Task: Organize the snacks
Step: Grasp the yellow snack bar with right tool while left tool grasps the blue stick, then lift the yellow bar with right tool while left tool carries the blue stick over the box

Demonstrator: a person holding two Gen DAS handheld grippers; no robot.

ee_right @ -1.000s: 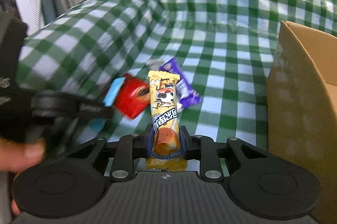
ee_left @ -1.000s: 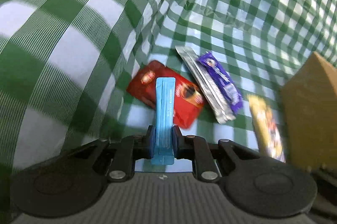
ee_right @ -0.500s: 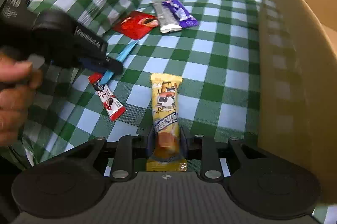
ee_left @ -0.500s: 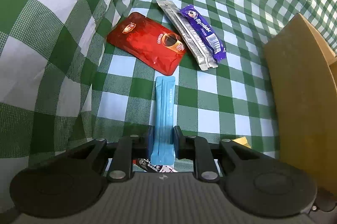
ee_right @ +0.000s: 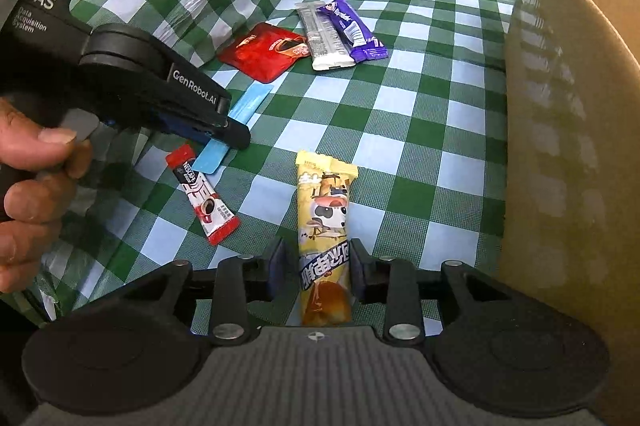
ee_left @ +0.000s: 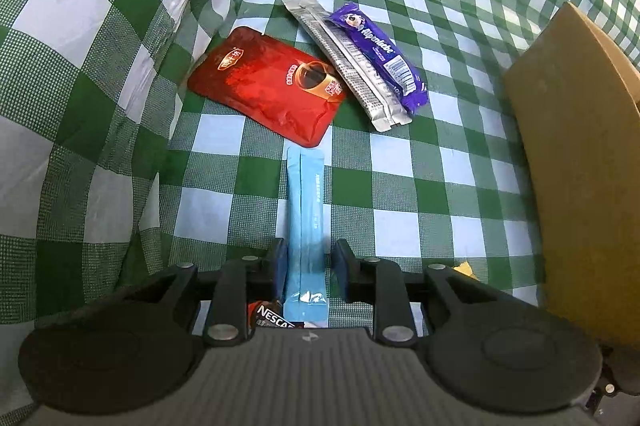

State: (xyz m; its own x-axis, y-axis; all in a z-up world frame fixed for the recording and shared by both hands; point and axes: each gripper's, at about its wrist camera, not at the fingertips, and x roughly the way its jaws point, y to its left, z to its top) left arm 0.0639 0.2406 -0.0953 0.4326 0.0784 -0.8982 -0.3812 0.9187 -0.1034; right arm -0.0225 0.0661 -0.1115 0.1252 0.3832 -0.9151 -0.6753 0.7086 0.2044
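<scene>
Snacks are getting set down on the checked cloth [ee_left: 400, 178] right now, and that's the big change: a second ago both grippers had their sticks up off the cloth and pinched tight, now both sticks lie flat on it and the jaws are opening.

Going left to right. The left gripper [ee_left: 308, 266] has brought the blue stick [ee_left: 306, 210] down so its far end nearly touches the red pouch [ee_left: 272, 86], with the near end over the Nescafe stick [ee_right: 204, 198]. The pads look to have let go, a sliver of gap each side, though the stick sits between them. In the right wrist view a hand [ee_right: 32, 194] grips that tool from the left edge, tool tilted steeply down at the cloth.

Further along, the silver stick [ee_left: 344, 62] and purple bar [ee_left: 380, 58] lie side by side, touching, just right of the pouch.

Then the right gripper [ee_right: 316, 270], also pitched steeply down, has the yellow bar [ee_right: 324, 222] lying between spreading jaws, pads just off the wrapper. It's near the cardboard box [ee_right: 568, 166] at the cloth's right edge.

So it looks like a row is being laid out on the cloth, not in the box. Both pieces seem placed, and backing the tools off without dragging the wrappers is probably next.
</scene>
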